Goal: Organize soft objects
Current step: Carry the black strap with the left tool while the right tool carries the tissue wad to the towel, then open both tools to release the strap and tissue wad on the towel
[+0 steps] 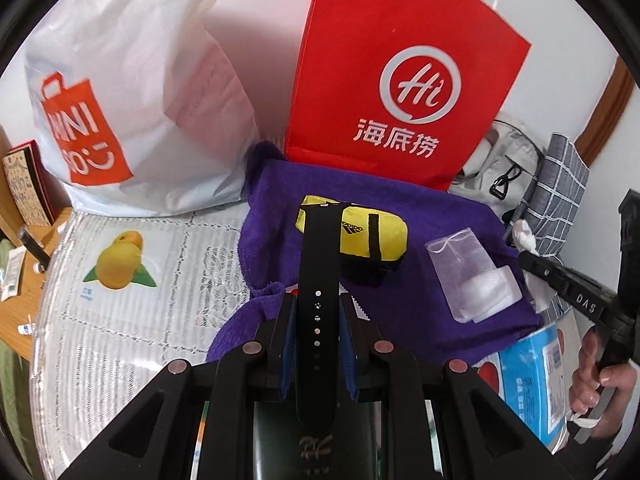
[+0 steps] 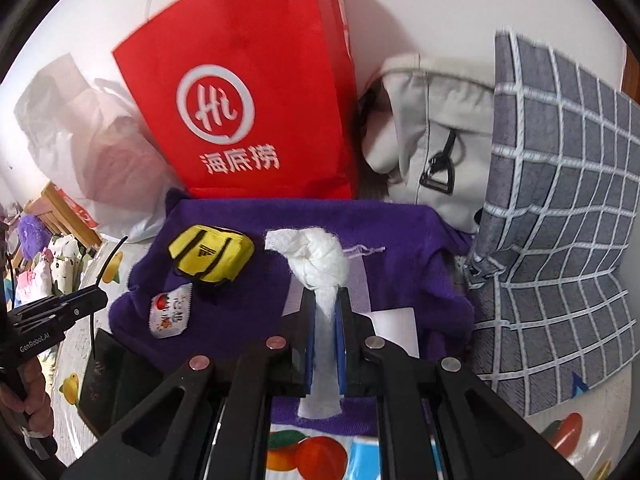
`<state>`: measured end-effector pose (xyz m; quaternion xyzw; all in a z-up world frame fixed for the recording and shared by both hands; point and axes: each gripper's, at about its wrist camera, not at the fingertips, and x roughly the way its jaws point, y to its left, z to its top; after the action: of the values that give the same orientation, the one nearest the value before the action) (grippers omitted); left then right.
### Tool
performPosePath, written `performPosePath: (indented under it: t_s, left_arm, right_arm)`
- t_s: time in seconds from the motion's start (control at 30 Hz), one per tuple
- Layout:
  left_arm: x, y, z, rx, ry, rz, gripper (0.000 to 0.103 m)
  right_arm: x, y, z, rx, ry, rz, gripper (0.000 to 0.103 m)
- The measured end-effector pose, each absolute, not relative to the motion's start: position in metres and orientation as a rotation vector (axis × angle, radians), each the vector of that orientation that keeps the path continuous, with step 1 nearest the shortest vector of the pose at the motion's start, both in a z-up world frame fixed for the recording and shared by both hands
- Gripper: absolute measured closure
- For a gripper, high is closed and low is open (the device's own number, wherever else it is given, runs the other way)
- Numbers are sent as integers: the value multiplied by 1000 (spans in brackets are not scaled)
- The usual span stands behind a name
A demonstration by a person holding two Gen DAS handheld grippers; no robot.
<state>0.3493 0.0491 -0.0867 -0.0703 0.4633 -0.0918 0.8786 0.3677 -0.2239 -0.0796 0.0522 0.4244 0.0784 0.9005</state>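
Note:
My left gripper [image 1: 318, 304] is shut on a black perforated strap [image 1: 320, 256] that sticks forward over the purple towel [image 1: 440, 208]. My right gripper [image 2: 325, 300] is shut on a white knotted cloth [image 2: 318, 256], held above the purple towel [image 2: 248, 216]. A small yellow pouch [image 1: 364, 236] lies on the towel; it also shows in the right wrist view [image 2: 210, 254]. A clear drawstring bag [image 1: 468, 268] lies right of the pouch. A small snack packet [image 2: 170, 314] lies on the towel's left edge.
A red paper bag [image 1: 404, 64] and a white Miniso bag [image 1: 120, 92] stand against the wall behind the towel. A beige backpack [image 2: 436, 136] and a grey checked cushion [image 2: 560, 208] sit to the right. A blue tissue pack [image 1: 532, 380] lies near the right.

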Motion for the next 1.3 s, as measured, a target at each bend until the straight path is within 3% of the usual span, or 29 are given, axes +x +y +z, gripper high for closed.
performPosePath:
  t_s: [0.63,0.73,0.83,0.9,1.0,1.3]
  left_arm:
    - [393,40,-121,-171,1047,-173,83]
    - [395,39,-123,-170,1057,-175,83]
    - [400,37,-126,-177,1054,-178,83]
    - [402,37,-127,-185,1060,-180,75]
    - [402,37,-128,-207,1064,-191,56]
    - [370,39,-96,-124,1012,-174,47]
  right_arm:
    - [396,-233,-125,74,967,122,92]
    - [396,-229,-127,70,964,137,85]
    - [395,-226,-126,67,955,165,67]
    - [394,-222,-124,48,945,162,45]
    - [390,-217,-118,14,916,147,40]
    - [361,-213,-94,30,858,150,25]
